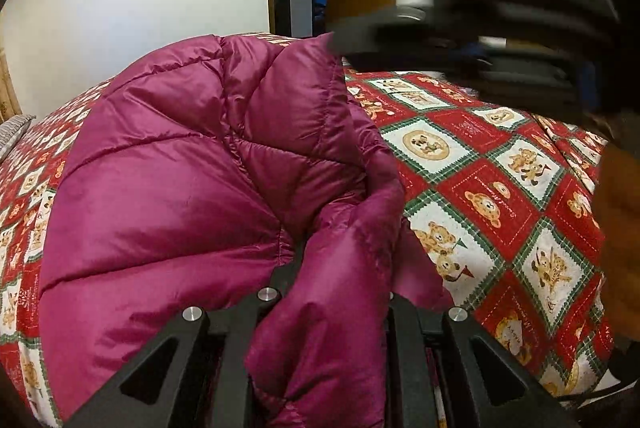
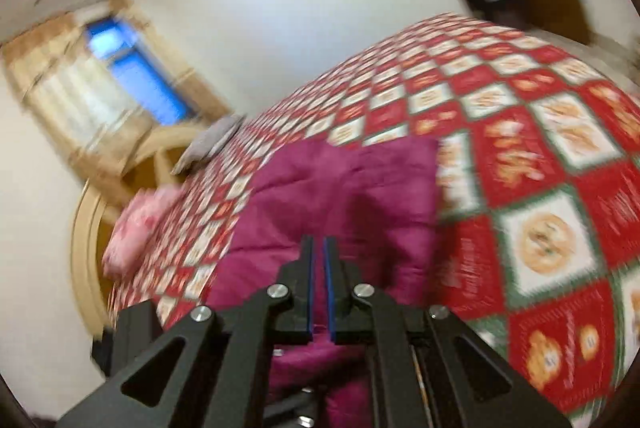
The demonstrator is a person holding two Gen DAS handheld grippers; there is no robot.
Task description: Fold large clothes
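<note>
Bear-patterned red bedspread [image 1: 500, 163] is carrying your magenta quilted jacket [image 1: 172, 163], puffy and glossy; your left gripper [image 1: 336, 292] is pinching its bunched edge; your right gripper [image 2: 319, 260] is nearly closed, seemingly empty.

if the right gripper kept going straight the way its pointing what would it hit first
Most likely the magenta puffer jacket lying on the bed: the right gripper points down onto it, though blur leaves depth unclear.

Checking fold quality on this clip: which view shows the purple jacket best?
The left wrist view: the purple jacket is sharp, its quilted panels fill the frame, and a fold sits in the left gripper. The right wrist view shows it blurred, partly behind the right gripper.
</note>
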